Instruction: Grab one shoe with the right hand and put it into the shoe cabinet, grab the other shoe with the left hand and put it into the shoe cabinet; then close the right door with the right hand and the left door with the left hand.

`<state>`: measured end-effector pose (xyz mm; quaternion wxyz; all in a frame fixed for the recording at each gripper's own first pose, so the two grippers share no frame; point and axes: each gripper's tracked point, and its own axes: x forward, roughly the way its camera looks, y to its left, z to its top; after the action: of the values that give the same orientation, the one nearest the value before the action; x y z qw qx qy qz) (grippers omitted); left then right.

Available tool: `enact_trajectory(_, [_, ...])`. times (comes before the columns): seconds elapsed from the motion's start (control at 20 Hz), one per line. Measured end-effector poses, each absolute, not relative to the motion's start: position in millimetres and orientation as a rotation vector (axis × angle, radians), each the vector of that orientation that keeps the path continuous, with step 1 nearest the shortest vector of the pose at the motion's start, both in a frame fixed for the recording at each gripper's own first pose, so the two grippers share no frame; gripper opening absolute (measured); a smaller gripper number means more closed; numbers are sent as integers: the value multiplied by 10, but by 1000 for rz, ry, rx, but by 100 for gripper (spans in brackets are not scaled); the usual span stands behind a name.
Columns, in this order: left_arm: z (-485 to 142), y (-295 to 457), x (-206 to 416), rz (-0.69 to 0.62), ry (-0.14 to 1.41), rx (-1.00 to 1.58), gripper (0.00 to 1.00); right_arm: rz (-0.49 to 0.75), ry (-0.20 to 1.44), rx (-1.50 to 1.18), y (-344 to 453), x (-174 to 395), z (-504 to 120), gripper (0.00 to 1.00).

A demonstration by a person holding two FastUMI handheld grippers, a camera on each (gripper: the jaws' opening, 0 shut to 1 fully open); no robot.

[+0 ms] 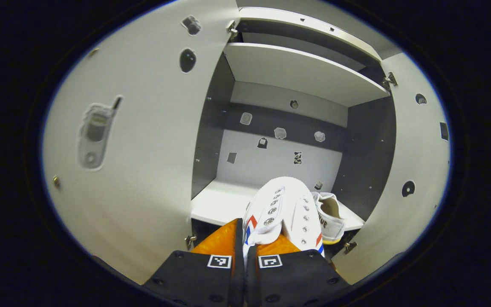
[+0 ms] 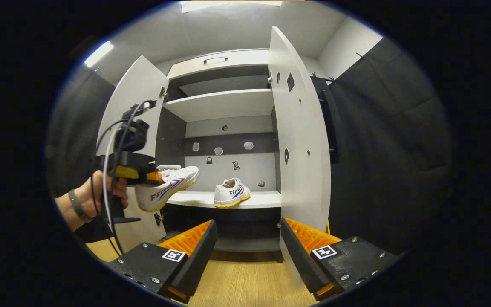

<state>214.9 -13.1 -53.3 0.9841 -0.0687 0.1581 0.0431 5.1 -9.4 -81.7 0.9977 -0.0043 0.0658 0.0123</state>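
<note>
My left gripper [image 1: 244, 241] is shut on a white shoe [image 1: 280, 211] with red and blue stripes, held just in front of the cabinet's lower shelf [image 1: 218, 204]. In the right gripper view that same shoe [image 2: 166, 186] hangs tilted at the shelf's left end, held by the left gripper [image 2: 154, 177] in a person's hand [image 2: 100, 194]. The other white shoe [image 2: 231, 192] stands on the shelf [image 2: 262, 199]; it also shows at the right of the shelf, the second shoe [image 1: 330, 215]. My right gripper [image 2: 247, 247] is open and holds nothing, back from the cabinet.
Both cabinet doors stand open: the left door [image 1: 134, 140] and the right door [image 1: 416, 170], the latter also as right door [image 2: 303, 149]. An upper shelf [image 2: 222, 104] is above. Wooden floor [image 2: 245, 281] lies below; black cloth [image 2: 390, 149] hangs at the right.
</note>
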Motion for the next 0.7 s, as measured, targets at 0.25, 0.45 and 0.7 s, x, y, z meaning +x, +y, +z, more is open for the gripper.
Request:
enact_trajectory(0.25, [-1084,-219,3085,148,437,-101,9,1,105,4,-189,-37,-698,92])
enact_trajectory(0.45, [-1378,-184,3386,182,522,-79,9,-12,107,-10,-279,-38,-683,92])
enact_trajectory(0.7, [-1572,-128,3450,201,606,-121,9,-11,122,-10,-285,8,-750,92])
